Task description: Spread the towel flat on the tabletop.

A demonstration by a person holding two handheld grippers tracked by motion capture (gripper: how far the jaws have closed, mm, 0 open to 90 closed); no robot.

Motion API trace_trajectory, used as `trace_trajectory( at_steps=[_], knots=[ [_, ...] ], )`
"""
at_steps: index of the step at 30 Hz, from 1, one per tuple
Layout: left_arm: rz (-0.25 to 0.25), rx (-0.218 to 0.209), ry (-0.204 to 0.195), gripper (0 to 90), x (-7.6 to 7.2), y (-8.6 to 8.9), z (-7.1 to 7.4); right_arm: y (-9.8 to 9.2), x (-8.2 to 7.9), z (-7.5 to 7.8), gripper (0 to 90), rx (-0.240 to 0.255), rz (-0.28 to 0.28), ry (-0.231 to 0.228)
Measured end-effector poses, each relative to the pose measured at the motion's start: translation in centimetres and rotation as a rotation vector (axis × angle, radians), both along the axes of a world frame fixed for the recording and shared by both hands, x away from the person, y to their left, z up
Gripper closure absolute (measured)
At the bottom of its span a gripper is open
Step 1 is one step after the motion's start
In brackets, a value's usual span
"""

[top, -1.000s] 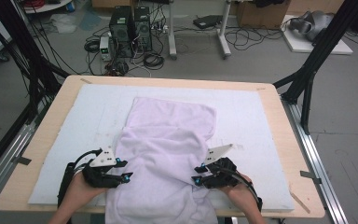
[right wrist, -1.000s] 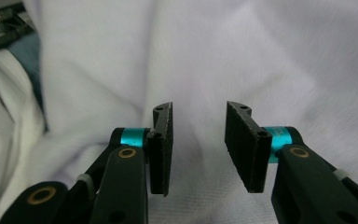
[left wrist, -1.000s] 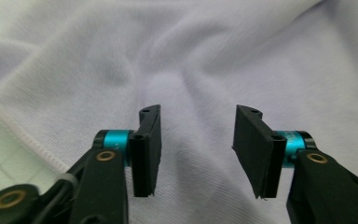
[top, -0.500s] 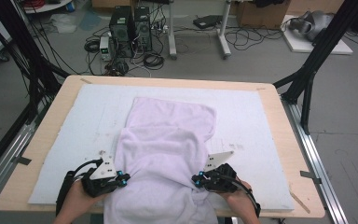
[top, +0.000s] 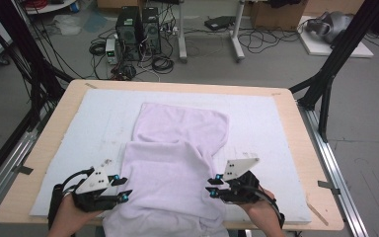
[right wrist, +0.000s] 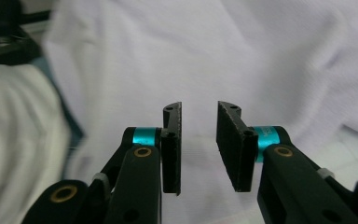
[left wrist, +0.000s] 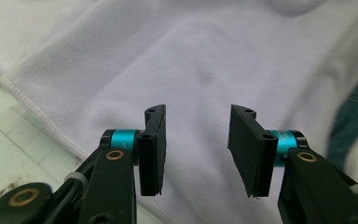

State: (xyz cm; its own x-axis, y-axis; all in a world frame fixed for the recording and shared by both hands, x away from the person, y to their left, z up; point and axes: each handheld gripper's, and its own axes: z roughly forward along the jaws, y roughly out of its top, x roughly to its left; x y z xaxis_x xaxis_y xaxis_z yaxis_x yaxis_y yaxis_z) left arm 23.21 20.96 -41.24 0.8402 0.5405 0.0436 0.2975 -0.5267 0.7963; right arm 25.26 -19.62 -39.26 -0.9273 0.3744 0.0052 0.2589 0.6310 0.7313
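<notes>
A pale lilac towel [top: 177, 163] lies lengthwise on the white mat [top: 103, 118], its near half doubled over and its near end hanging past the table's front edge. My left gripper [top: 122, 188] sits at the towel's left side, jaws pointing inward. Seen from the left gripper view, the gripper [left wrist: 196, 140] hovers over the towel [left wrist: 214, 70] near its stitched hem; its jaws have just been opening and nothing is between them. My right gripper [top: 212, 185] sits at the towel's right side. That gripper [right wrist: 199, 140] has also just been opening, with only towel [right wrist: 237, 56] beneath the gap.
The wooden table [top: 301, 148] shows bare rim around the mat. Black frame legs [top: 325, 89] stand at both sides. Computer towers [top: 138, 24] and cables lie on the floor beyond the far edge.
Both hands have shifted a little at the towel's sides. The left gripper now sits slightly farther left and nearer the front edge. The towel's near part lies a bit wider.
</notes>
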Motion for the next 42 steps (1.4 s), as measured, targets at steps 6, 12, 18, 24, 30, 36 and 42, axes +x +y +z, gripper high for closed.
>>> trace_trajectory(
  at_steps=[6, 12, 18, 24, 30, 36, 42],
  knots=[
    [0.048, 0.081, 0.058, 57.1, 3.1, -1.2, -2.4, -0.1, 2.7, -3.3, 66.7, -0.075, -0.099, 0.055],
    [-0.004, 0.076, 0.066, 86.2, 2.4, -1.3, -2.7, -0.6, 3.4, -4.5, 82.8, -0.034, -0.078, 0.113],
    [-0.015, 0.04, 0.056, 87.1, 0.5, -0.3, -1.5, -0.5, 2.0, -3.3, 86.8, -0.034, -0.04, 0.087],
    [-0.051, 0.02, 0.04, 86.6, -2.8, 0.7, 0.3, -0.5, -0.9, -0.7, 88.3, -0.009, 0.044, 0.056],
    [-0.021, 0.012, 0.005, 64.6, -2.4, 1.0, 1.3, -0.8, -0.9, 0.6, 74.7, -0.014, 0.004, -0.012],
    [0.028, 0.018, 0.028, 54.4, 1.5, -0.2, -0.8, -0.4, 3.0, -1.8, 66.2, -0.057, -0.074, 0.043],
    [-0.002, 0.083, 0.076, 84.7, 2.6, -1.4, -2.7, -0.2, 3.6, -4.0, 87.0, -0.097, -0.048, 0.106]
  ],
)
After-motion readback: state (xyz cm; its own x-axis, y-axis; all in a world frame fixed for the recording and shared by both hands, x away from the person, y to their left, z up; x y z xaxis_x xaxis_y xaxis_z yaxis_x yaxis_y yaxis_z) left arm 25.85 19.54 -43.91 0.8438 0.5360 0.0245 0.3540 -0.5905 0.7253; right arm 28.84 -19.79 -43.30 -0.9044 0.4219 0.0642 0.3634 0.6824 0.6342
